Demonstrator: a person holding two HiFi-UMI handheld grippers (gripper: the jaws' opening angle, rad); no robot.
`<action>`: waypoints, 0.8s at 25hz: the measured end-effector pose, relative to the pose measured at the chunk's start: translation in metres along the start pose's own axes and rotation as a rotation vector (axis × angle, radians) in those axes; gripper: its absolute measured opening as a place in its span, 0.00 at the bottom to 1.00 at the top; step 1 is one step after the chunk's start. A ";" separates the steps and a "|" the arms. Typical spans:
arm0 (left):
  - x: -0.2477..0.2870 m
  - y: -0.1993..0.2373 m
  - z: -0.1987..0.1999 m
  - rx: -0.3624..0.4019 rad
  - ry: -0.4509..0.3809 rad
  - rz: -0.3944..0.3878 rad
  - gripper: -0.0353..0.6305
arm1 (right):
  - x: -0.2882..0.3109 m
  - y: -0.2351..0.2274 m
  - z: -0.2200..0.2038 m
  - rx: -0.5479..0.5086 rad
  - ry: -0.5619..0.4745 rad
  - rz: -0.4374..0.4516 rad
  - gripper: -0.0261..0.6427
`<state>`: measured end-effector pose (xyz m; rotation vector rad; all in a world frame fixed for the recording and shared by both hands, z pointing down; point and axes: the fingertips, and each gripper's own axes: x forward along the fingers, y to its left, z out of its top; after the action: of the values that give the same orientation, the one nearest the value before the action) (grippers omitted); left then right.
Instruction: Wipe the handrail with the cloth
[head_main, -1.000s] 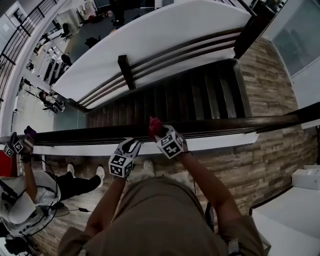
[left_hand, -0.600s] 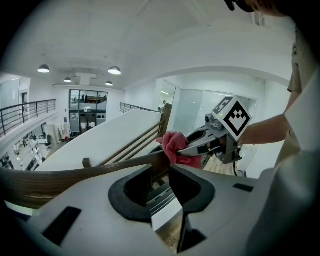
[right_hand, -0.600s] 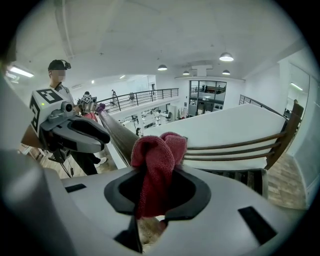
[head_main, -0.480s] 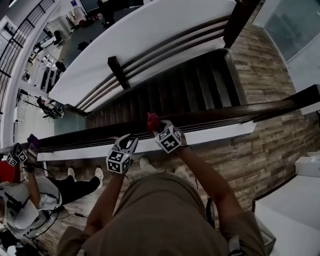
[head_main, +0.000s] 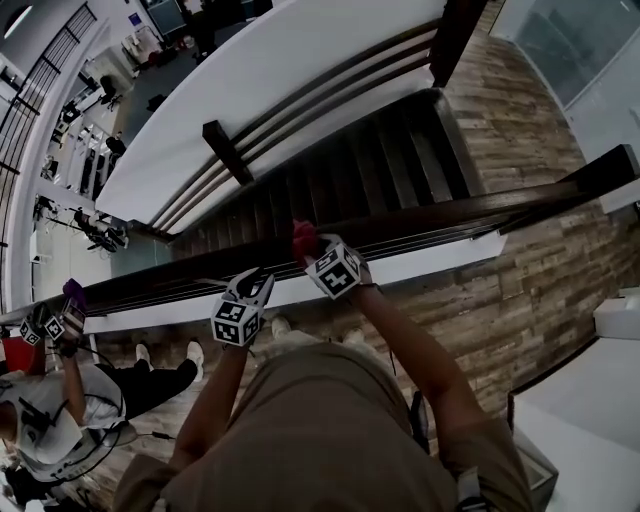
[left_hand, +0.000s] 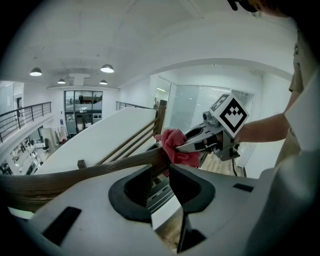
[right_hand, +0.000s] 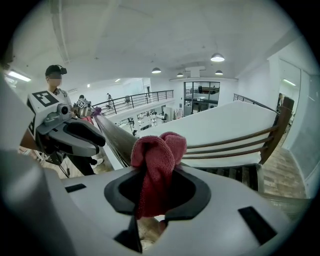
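cloth (right_hand: 159, 150) buries jaws of right gripper (right_hand: 156, 191), perhaps touching handrail (left_hand: 85, 175).

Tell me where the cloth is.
Head view, centre: the cloth is clamped in the right gripper, against the handrail, just right of the left gripper.

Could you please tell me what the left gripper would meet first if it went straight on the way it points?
The left gripper would most likely meet the handrail, which crosses just beyond its open jaws, though depth is unclear.
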<state>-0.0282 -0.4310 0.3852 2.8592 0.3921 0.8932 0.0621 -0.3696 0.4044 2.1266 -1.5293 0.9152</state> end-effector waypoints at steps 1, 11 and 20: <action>0.005 -0.007 0.001 0.002 0.003 -0.001 0.23 | -0.006 -0.008 -0.005 0.005 -0.003 -0.006 0.19; 0.062 -0.072 0.020 0.012 -0.002 -0.006 0.23 | -0.058 -0.077 -0.048 0.011 -0.017 -0.058 0.19; 0.108 -0.109 0.038 0.020 -0.003 0.005 0.23 | -0.080 -0.111 -0.069 0.014 -0.022 -0.049 0.19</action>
<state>0.0564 -0.2972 0.3913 2.8800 0.3964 0.8903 0.1297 -0.2318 0.4079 2.1810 -1.4790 0.8915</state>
